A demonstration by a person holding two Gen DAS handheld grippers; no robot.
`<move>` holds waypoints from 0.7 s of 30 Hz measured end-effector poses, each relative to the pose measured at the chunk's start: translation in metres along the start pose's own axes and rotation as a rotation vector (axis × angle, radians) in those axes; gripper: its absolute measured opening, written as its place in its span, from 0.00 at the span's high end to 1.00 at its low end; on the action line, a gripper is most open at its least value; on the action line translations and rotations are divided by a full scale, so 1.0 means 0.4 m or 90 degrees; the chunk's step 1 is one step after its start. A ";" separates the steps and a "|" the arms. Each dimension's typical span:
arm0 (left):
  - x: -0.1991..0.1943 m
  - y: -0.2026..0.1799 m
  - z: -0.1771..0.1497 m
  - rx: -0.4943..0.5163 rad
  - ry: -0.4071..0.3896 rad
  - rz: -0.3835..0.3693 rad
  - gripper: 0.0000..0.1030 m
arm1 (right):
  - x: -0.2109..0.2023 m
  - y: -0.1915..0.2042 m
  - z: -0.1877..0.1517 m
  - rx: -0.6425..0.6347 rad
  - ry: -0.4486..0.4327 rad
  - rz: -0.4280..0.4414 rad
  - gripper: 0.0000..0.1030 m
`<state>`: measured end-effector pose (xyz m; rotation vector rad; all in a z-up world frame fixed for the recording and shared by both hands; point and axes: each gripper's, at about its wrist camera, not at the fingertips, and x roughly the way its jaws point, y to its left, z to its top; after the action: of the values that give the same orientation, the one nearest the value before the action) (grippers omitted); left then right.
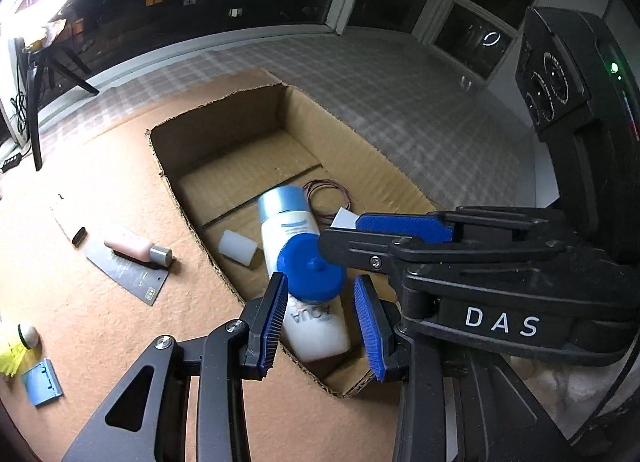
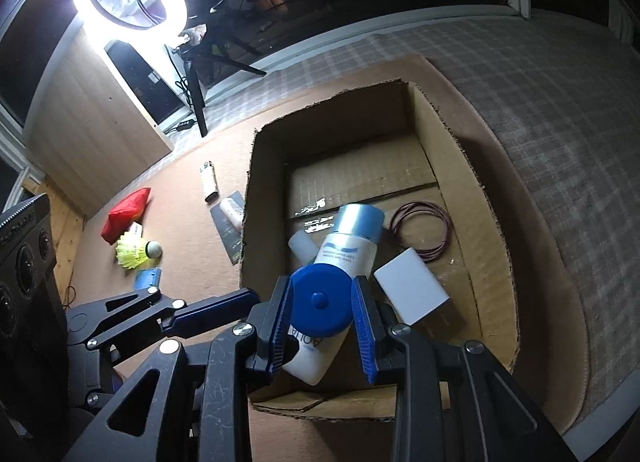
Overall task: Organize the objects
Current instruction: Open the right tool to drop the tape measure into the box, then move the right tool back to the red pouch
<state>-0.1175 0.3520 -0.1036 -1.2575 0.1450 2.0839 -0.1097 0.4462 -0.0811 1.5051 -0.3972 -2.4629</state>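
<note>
blue ribbed pads (image 2: 280, 326) of the right gripper (image 2: 320, 314) are clamped on a round blue disc (image 2: 318, 298), held over the near end of the cardboard box (image 2: 496, 246). the left gripper (image 1: 322, 322) hangs just beside it, its jaws apart and nothing between them that they press on.

the disc looks like hard, smooth plastic, light and stiff, likely slippery on its rim, so gripping across its widest part, as now, seems the safest hold. what the disc actually is i cannot tell.

under it a white bottle with a pale blue cap (image 2: 344, 246) lies in the box, with a small white tube (image 2: 302, 246), a white block (image 2: 412, 286) and a coil of thin wire (image 2: 420, 230). these crowd the near floor; the far end of the box is bare.

outside on the orange mat (image 1: 100, 322) lie a pink bottle (image 1: 132, 248), a yellow shuttlecock (image 2: 136, 252), a red pouch (image 2: 126, 214) and a lighter (image 2: 208, 180).
</note>
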 end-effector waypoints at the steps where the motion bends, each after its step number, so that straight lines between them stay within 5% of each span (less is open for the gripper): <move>1: 0.001 0.001 -0.001 0.000 0.000 0.003 0.64 | -0.001 -0.001 0.001 0.001 -0.001 -0.001 0.73; 12: -0.031 0.027 -0.008 -0.002 -0.019 0.050 0.52 | -0.025 0.004 0.001 -0.007 -0.026 -0.041 0.49; 16: -0.057 0.039 -0.022 0.003 -0.031 0.082 0.48 | -0.027 0.015 0.002 -0.007 -0.030 -0.047 0.48; 21: -0.088 0.073 -0.049 -0.015 -0.039 0.126 0.32 | -0.020 0.039 0.003 -0.010 -0.028 -0.047 0.45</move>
<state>-0.1106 0.3040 -0.0923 -1.2341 0.2266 2.2958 -0.1065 0.4343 -0.0684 1.4876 -0.3360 -2.5539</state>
